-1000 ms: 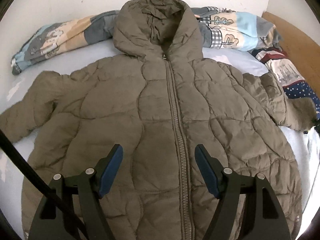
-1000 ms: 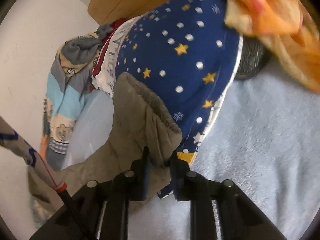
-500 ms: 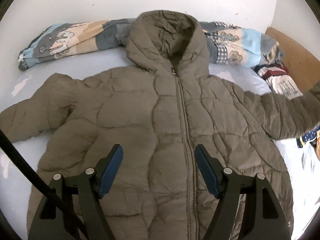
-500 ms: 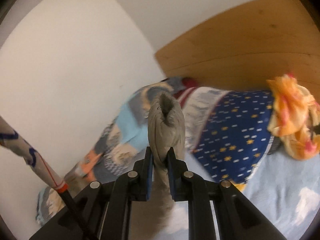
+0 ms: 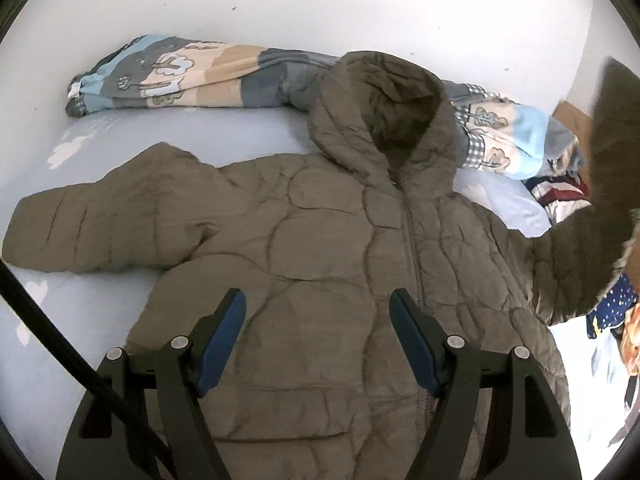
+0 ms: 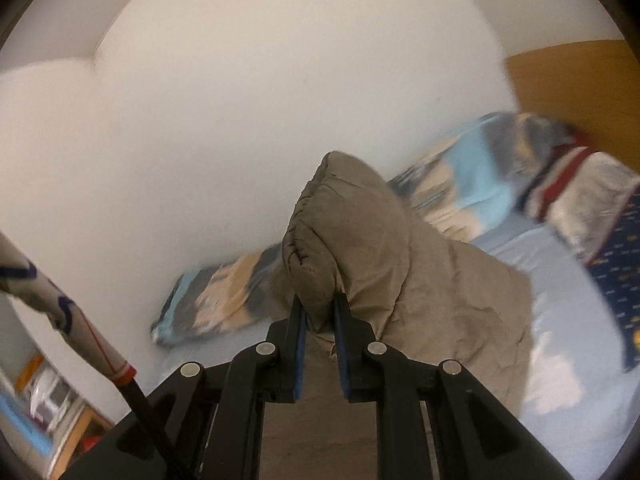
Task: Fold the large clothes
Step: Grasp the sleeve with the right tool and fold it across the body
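We hold the jacket [image 5: 320, 264] sleeve [image 6: 340, 248] pinched in our right gripper [image 6: 320, 312] — our left gripper [image 5: 318, 312] hangs wide apart above the jacket's front.

Left wrist view: set above the jacket [image 5: 340, 280], looking down and forward toward 12 o'clock, moderately near, hood and wall [image 5: 320, 8] at top. Right wrist view: set low and very near the lifted sleeve [image 6: 352, 240], facing 12 o'clock at the wall. Shared by both: sleeve, patterned blanket [image 5: 180, 76], light blue sheet [image 5: 80, 320], wooden headboard [image 6: 576, 80] toward 2 o'clock.
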Motion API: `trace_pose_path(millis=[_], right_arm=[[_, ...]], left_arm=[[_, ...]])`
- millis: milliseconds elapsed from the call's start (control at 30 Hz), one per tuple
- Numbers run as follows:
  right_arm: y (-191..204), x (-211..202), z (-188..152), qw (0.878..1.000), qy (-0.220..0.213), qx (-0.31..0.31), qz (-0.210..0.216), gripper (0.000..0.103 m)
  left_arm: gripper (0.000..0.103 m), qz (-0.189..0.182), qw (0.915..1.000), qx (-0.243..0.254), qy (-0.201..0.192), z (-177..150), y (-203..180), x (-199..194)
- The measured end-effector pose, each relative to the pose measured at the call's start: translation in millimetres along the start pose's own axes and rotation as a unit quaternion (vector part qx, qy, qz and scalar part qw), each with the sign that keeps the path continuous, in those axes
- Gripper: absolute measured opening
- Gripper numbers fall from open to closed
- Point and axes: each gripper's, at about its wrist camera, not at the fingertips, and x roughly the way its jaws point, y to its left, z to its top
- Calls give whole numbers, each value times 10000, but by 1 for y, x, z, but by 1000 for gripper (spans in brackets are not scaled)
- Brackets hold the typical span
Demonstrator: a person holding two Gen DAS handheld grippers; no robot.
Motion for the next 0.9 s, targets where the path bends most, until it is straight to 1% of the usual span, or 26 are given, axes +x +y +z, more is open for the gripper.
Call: trace_pose_path(millis=[133, 233, 333, 433, 467, 567, 633, 667, 700, 733, 767, 833, 900], right_arm=[[41, 61, -42, 9966, 678, -197, 432, 15], [48, 103, -75, 9915, 1136, -168, 606, 15], [44, 150, -116, 9836, 1706, -111, 582, 15], [30, 189, -156, 9728, 2208, 188, 675, 15], [26, 194, -163, 9715, 2249, 266, 701, 16], [17, 207, -175, 9634, 2477, 575, 852, 28], [20, 199, -171, 9599, 2538, 611, 1019, 35], [21, 193, -163, 9623, 2471, 531, 1010, 45], [24, 184, -155, 9650, 2365, 499, 1018, 57], [26, 174, -146, 9675, 2211, 521, 1106, 63], [27, 164, -137, 9691, 2069, 557, 1221, 72], [32, 143, -116, 9724, 1822, 525, 1359, 72], [39, 123, -99, 9788, 1555, 442, 1262, 72]], left_arm=[[73, 49, 9999, -109, 87, 0, 14, 0], [73, 106, 9996, -205, 164, 0, 25, 2], [73, 188, 9991, -305, 221, 0, 33, 4], [73, 218, 9986, -409, 256, 1, 40, 6], [73, 222, 9985, -431, 263, 1, 41, 6], [73, 193, 9983, -492, 265, 5, 42, 7], [73, 129, 9979, -579, 242, 9, 44, 6], [73, 83, 9977, -630, 217, 11, 45, 6], [73, 56, 9976, -655, 204, 12, 45, 6], [73, 32, 9974, -686, 197, 13, 45, 6], [73, -5, 9973, -705, 200, 14, 45, 6], [73, -109, 9972, -701, 232, 14, 42, 8], [73, -203, 9972, -661, 289, 15, 38, 11]])
